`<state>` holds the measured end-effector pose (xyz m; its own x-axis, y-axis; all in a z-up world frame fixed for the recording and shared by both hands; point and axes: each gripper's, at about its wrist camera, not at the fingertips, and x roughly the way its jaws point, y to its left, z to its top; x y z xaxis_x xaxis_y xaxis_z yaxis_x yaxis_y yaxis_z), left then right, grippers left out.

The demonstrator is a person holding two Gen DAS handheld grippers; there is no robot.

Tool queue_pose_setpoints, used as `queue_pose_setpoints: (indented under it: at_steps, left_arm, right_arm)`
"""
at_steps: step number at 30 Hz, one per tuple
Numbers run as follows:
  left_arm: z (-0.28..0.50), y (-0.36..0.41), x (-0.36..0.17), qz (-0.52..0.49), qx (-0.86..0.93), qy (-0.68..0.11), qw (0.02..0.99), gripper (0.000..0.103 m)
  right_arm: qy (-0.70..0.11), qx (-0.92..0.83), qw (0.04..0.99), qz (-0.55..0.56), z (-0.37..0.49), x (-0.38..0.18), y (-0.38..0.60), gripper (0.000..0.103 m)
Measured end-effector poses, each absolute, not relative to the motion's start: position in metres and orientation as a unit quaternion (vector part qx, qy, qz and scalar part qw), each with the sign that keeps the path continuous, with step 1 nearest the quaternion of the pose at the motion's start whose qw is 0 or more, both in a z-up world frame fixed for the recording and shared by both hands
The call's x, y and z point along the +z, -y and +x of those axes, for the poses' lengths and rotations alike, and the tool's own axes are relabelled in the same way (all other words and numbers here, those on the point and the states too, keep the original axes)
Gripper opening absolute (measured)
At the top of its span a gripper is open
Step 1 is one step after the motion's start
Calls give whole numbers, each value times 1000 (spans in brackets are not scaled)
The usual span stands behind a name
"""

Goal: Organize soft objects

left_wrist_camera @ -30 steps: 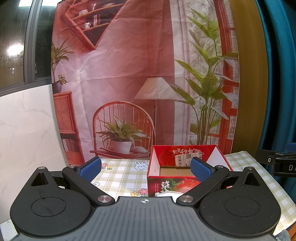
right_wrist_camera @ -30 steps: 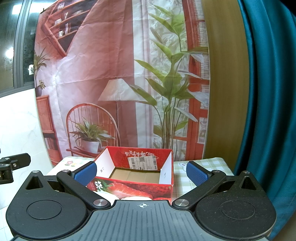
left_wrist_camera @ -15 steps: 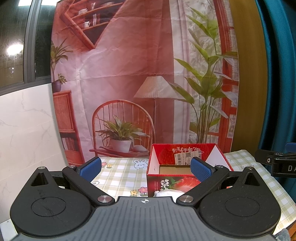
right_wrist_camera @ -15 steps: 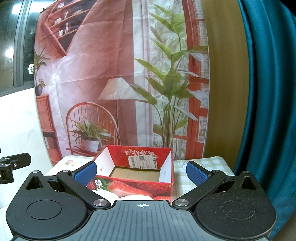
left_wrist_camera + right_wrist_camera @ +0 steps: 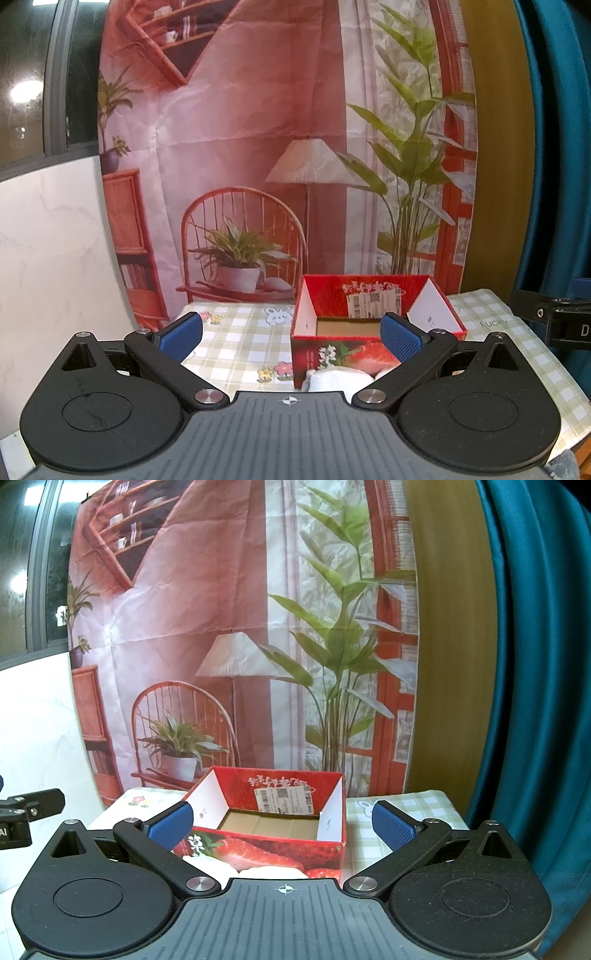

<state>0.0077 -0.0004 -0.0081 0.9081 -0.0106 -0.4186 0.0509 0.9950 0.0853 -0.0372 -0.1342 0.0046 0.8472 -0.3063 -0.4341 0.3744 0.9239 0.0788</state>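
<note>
An open red strawberry-print box (image 5: 373,325) (image 5: 273,830) stands on a green checked tablecloth (image 5: 240,339), its brown floor bare inside. A white soft object (image 5: 340,380) (image 5: 210,864) lies on the cloth against the box's near wall, mostly hidden by the gripper bodies. My left gripper (image 5: 291,334) hovers open above the cloth, its blue pads (image 5: 400,336) wide apart with nothing between them. My right gripper (image 5: 282,823) is also open and holds nothing, facing the box from the near side.
A printed backdrop (image 5: 280,147) with a chair and plants hangs behind the table. A teal curtain (image 5: 535,664) covers the right side, and a white marble wall (image 5: 48,258) stands at left. The other gripper's black body (image 5: 554,321) shows at the left view's right edge.
Both views have tilted slightly downward, so the box sits a little lower and more of the white soft object shows in front of it. Both grippers stay open.
</note>
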Motion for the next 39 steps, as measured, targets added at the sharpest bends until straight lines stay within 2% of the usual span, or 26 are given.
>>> queue_pose_setpoints:
  at_steps: [11, 16, 25, 28, 31, 33, 39]
  left_arm:
    - [36, 6, -65, 41, -68, -267, 961, 103]
    - [59, 4, -105, -2, -113, -340, 934, 102]
    - [75, 22, -151, -62, -157, -447, 878, 94]
    - [83, 26, -168, -74, -177, -489, 851, 86]
    - [92, 31, -187, -97, -209, -531, 816, 76]
    - [92, 39, -195, -107, -230, -548, 797, 72]
    - [106, 52, -216, -110, -268, -576, 764, 69]
  right_arm:
    - [-237, -166, 954, 83, -41, -46, 140, 103]
    - [-275, -172, 942, 80, -45, -78, 150, 103]
    - [-349, -130, 922, 106, -45, -137, 156, 103]
    - [-372, -110, 915, 114, -40, -151, 156, 102]
    - [-400, -93, 903, 125, -38, -166, 154, 98]
    - [-420, -88, 893, 137, -37, -175, 155, 89]
    - [-455, -83, 870, 172, -36, -196, 164, 77]
